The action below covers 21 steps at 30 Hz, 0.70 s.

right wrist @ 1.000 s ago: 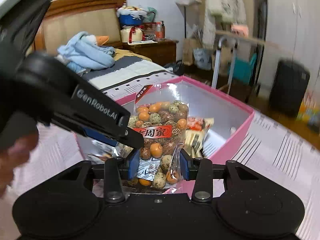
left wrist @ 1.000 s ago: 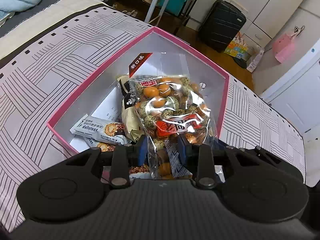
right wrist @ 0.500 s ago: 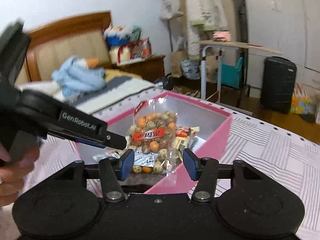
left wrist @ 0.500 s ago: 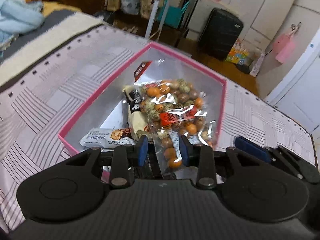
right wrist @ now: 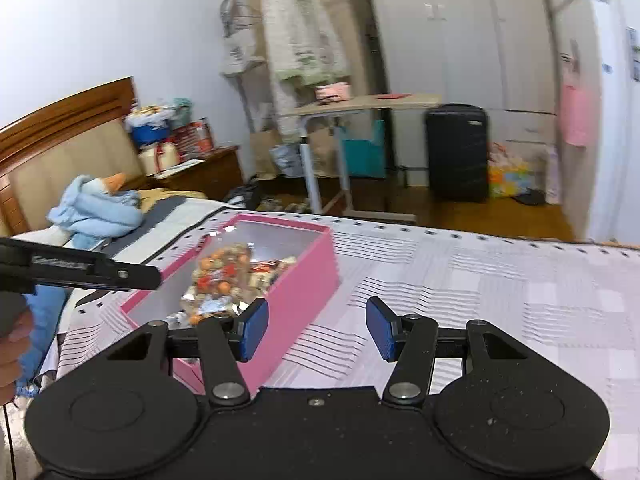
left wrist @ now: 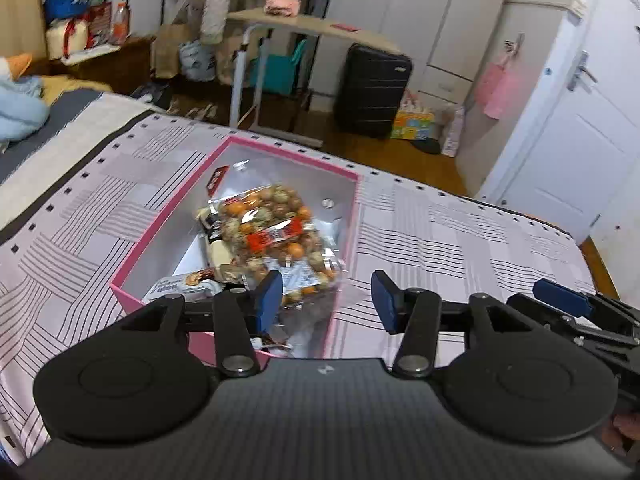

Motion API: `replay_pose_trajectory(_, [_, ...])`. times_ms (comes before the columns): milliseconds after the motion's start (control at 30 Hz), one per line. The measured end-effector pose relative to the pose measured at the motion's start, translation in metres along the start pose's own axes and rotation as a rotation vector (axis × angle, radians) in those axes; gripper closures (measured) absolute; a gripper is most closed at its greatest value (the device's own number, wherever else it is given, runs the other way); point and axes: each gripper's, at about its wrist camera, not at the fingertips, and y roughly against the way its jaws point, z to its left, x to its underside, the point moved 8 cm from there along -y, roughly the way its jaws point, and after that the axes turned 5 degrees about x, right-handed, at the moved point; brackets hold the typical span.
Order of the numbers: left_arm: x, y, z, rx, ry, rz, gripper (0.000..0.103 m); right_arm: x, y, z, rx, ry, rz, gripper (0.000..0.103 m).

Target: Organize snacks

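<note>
A pink box stands on the striped bedspread. A clear bag of orange and speckled nuts lies inside it on top of other wrapped snacks, with a white snack bar at the near end. My left gripper is open and empty, above the box's near right corner. In the right wrist view the same box and nut bag lie to the left. My right gripper is open and empty over the bedspread beside the box. The left gripper's arm crosses at left.
The striped bedspread runs right of the box. A blue blanket lies by the wooden headboard. Beyond the bed's edge stand a black suitcase, a folding table and a white door.
Both grippers let go of the nut bag, opened wide and pulled back and up from the box. The bag now lies inside the box.
</note>
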Motion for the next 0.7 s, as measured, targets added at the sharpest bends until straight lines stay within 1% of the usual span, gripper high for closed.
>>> replay_pose_trajectory(100, [0.002, 0.013, -0.014, 0.021, -0.036, -0.012, 0.051, 0.002, 0.02, -0.006, 0.047, -0.007, -0.009, 0.042])
replay_pose_trajectory(167, [0.006, 0.022, -0.026, 0.035, -0.067, -0.018, 0.048, 0.003, 0.033, -0.007, 0.073, 0.001, -0.013, 0.036])
replay_pose_trajectory(233, [0.011, 0.029, -0.036, 0.051, -0.089, -0.017, 0.046, 0.003, 0.046, -0.005, 0.092, 0.009, -0.022, 0.035])
replay_pose_trajectory(300, [0.016, 0.034, -0.046, 0.064, -0.108, -0.014, 0.043, 0.004, 0.056, -0.002, 0.101, 0.016, -0.029, 0.03])
replay_pose_trajectory(367, [0.022, 0.038, -0.053, 0.073, -0.125, -0.012, 0.039, 0.004, 0.065, 0.002, 0.116, 0.021, -0.034, 0.023])
replay_pose_trajectory(400, [0.025, 0.041, -0.056, 0.077, -0.132, -0.011, 0.038, 0.004, 0.068, 0.004, 0.125, 0.025, -0.037, 0.021])
replay_pose_trajectory(500, [0.032, 0.046, -0.063, 0.085, -0.146, -0.021, 0.03, 0.011, 0.076, 0.004, 0.157, 0.029, -0.032, 0.017])
replay_pose_trajectory(533, [0.033, 0.047, -0.063, 0.088, -0.144, -0.022, 0.027, 0.014, 0.077, 0.004, 0.166, 0.029, -0.024, 0.011])
replay_pose_trajectory(567, [0.034, 0.047, -0.064, 0.09, -0.145, -0.02, 0.025, 0.017, 0.078, 0.003, 0.179, 0.027, -0.015, 0.007])
replay_pose_trajectory(600, [0.035, 0.048, -0.063, 0.089, -0.146, -0.017, 0.024, 0.02, 0.078, 0.001, 0.196, 0.019, -0.008, 0.006])
replay_pose_trajectory(667, [0.038, 0.049, -0.061, 0.079, -0.143, -0.015, 0.015, 0.025, 0.078, -0.004, 0.238, -0.008, 0.013, 0.0])
replay_pose_trajectory(700, [0.04, 0.049, -0.06, 0.074, -0.142, -0.016, 0.014, 0.028, 0.077, -0.006, 0.269, -0.02, 0.03, 0.0])
